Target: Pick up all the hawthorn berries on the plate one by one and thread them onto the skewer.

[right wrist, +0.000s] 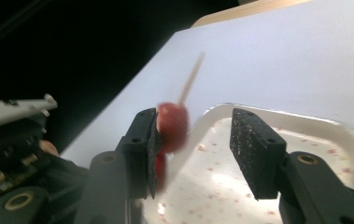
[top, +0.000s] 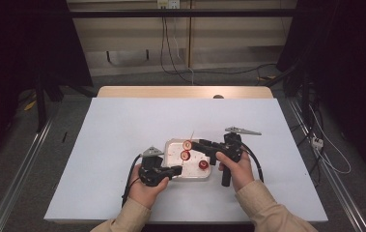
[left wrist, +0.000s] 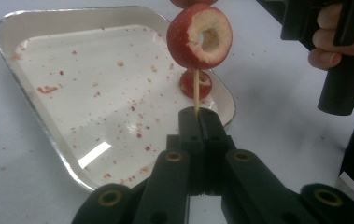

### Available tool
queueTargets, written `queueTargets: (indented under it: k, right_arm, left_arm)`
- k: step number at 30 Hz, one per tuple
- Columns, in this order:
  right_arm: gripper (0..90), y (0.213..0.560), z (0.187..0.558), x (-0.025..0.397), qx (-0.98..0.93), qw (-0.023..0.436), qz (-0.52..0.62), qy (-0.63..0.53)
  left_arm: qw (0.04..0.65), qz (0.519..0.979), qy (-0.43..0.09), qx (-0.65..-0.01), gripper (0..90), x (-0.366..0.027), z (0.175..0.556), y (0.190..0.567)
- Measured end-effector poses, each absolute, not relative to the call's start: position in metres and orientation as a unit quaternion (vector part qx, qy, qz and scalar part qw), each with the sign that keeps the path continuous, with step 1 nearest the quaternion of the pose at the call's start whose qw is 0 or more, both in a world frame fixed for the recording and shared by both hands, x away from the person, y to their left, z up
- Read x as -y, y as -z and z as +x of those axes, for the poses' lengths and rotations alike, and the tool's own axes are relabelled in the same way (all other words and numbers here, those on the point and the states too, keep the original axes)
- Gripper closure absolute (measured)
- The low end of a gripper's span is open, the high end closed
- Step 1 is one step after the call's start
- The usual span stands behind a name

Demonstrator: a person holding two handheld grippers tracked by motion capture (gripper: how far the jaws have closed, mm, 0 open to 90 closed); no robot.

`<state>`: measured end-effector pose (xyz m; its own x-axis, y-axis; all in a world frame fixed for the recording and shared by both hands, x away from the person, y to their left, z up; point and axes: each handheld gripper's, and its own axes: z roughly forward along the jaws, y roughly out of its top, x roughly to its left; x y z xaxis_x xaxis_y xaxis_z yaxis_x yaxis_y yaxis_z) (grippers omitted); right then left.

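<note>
Left gripper (left wrist: 197, 114) has its black jaws pressed together on the bottom end of a thin wooden skewer (left wrist: 195, 91), which stands up over the near right corner of a shallow silver metal tray (left wrist: 34, 112). On the skewer sits a red-skinned cored fruit slice with a pale cut face and a round hole (left wrist: 200, 36), well clear of the tray floor. Behind the stick, a smaller red fruit piece (left wrist: 203, 84) lies in the tray by its right rim.

Right gripper (right wrist: 194, 140) has its jaws spread wide with a clear gap and holds nothing. A blurred red fruit piece on the skewer (right wrist: 173, 125) sits just beside its left pad (right wrist: 153, 149); contact can't be confirmed. The skewer tip (right wrist: 191, 79) pokes up past that fruit.

In the high view, both grippers meet over the tray (top: 171, 145): left gripper (top: 176, 170) at its near left corner, right gripper (top: 193, 143) at its far right side. Two red pieces (top: 186, 150) are stacked on the stick above the tray, and one loose piece (top: 203, 165) lies in the tray's right half. Red crumbs (left wrist: 95, 93) are scattered across the tray floor. The tray rests on a white table sheet (top: 122, 125), near its front centre.
</note>
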<state>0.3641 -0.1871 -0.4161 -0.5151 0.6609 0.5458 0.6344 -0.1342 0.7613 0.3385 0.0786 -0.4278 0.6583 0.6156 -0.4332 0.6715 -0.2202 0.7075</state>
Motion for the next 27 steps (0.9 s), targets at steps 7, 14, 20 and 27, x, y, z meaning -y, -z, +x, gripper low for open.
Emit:
queueTargets:
  k: [7, 14, 20, 27]
  right_arm:
    - [37.4, 0.427, 0.363, 0.193, -0.703, 0.037, 0.489, -0.515]
    - [41.0, 0.433, 0.361, 0.193, -0.734, 0.061, 0.476, -0.481]
    - [65.2, 0.436, 0.358, 0.195, -0.76, 0.08, 0.452, -0.46]
    - [77.2, 0.444, 0.354, 0.191, -0.783, 0.091, 0.433, -0.437]
  left_arm:
    - [0.471, 0.779, 0.027, -0.414, 90.0, -0.08, 0.339, 0.427]
    - [0.473, 0.779, 0.024, -0.411, 90.0, -0.081, 0.339, 0.427]
    - [0.472, 0.779, 0.025, -0.411, 90.0, -0.082, 0.34, 0.426]
    - [0.472, 0.779, 0.025, -0.412, 90.0, -0.082, 0.34, 0.426]
